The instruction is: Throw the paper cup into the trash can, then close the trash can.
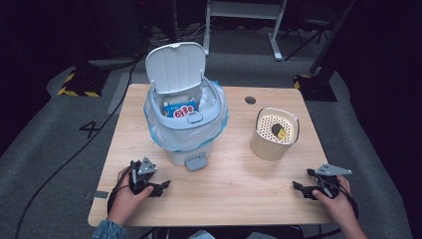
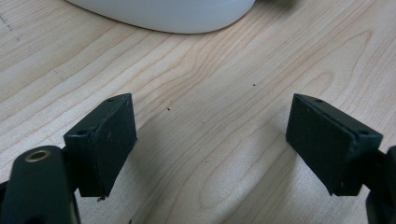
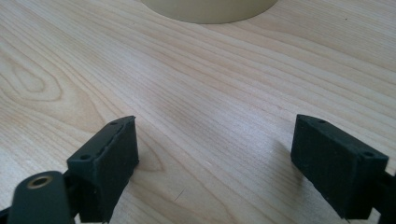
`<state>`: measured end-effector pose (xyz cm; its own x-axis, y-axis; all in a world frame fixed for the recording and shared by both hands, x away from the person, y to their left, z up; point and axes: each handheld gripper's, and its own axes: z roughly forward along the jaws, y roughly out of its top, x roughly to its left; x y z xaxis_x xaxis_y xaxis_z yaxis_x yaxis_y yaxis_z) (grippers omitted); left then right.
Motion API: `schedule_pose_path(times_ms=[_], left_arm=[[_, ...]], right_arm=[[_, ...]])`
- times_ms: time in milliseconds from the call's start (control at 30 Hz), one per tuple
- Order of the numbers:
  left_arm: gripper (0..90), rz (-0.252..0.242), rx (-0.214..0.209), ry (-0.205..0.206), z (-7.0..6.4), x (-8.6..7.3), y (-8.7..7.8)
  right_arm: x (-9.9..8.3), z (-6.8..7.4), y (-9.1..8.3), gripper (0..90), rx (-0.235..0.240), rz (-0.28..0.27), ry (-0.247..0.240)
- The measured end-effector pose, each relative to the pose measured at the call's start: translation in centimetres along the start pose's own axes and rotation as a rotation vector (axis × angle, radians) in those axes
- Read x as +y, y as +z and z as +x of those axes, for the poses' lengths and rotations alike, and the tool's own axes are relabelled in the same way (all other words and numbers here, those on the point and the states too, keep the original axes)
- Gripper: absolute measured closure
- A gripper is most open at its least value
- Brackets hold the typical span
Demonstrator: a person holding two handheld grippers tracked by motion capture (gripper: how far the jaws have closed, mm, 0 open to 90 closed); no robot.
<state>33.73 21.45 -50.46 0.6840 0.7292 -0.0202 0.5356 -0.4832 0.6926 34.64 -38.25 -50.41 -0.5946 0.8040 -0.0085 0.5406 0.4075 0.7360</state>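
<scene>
A white pedal bin stands at the table's centre left with its lid raised and a clear liner over the rim. A blue and white packet lies inside. To its right is a beige round container with a perforated top and a small dark and yellow item on it. My left gripper rests open near the front left, jaws pointing right, in front of the bin's pedal. In the left gripper view the left gripper holds nothing, with the bin's base ahead. My right gripper rests open at the front right. In the right gripper view the right gripper is empty, the beige container ahead.
The wooden table has a round cable hole at the back right. Bare wood lies between the two grippers. On the grey floor are a black cable, yellow and black striped feet and a white desk frame.
</scene>
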Motion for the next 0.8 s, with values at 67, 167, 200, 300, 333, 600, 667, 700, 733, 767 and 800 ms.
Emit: schedule_pose_path(times_ms=[67, 167, 200, 300, 333, 600, 667, 700, 733, 767, 800], left_arm=[[16.5, 0.001, 0.002, -0.001, 0.0, 0.0, 0.0], [16.3, 0.001, 0.007, -0.008, -0.1, 0.0, 0.0], [16.3, 0.001, 0.008, -0.010, -0.1, 0.0, 0.0], [16.3, 0.003, 0.014, -0.003, -0.1, 0.0, 0.0], [16.3, 0.002, 0.017, -0.005, -0.2, 0.0, 0.0], [21.4, 0.014, -0.012, -0.003, -0.1, 0.3, -0.5], [23.5, -0.013, -0.023, -0.013, -0.1, 0.7, -1.0], [23.5, -0.021, -0.030, -0.016, -0.1, 1.0, -1.4], [23.6, -0.037, -0.036, -0.024, -0.1, 1.2, -1.7], [23.7, -0.044, -0.036, -0.024, 0.0, 1.5, -2.1], [23.7, -0.054, -0.038, -0.024, 0.1, 1.8, -2.5]], right_arm=[[0.0, 0.0, 0.0, 14.8, 0.000, 0.000, 0.002], [0.0, 0.0, 0.0, 14.8, 0.000, 0.000, 0.002], [0.0, 0.0, 0.0, 14.8, 0.000, 0.000, 0.002], [0.0, 0.0, 0.0, 14.7, 0.000, 0.000, 0.002], [0.0, 0.0, 0.0, 14.7, 0.000, 0.000, 0.002], [0.0, 0.0, 0.0, 14.8, -0.001, 0.000, 0.002], [0.0, 0.0, 0.0, 14.7, -0.001, 0.000, 0.001], [0.0, 0.0, 0.0, 14.7, 0.000, 0.000, 0.002], [0.0, 0.0, 0.0, 14.7, -0.001, 0.000, 0.002], [0.0, 0.0, 0.0, 14.7, -0.001, 0.000, 0.002], [0.0, 0.0, 0.0, 14.7, -0.001, 0.000, 0.002]])
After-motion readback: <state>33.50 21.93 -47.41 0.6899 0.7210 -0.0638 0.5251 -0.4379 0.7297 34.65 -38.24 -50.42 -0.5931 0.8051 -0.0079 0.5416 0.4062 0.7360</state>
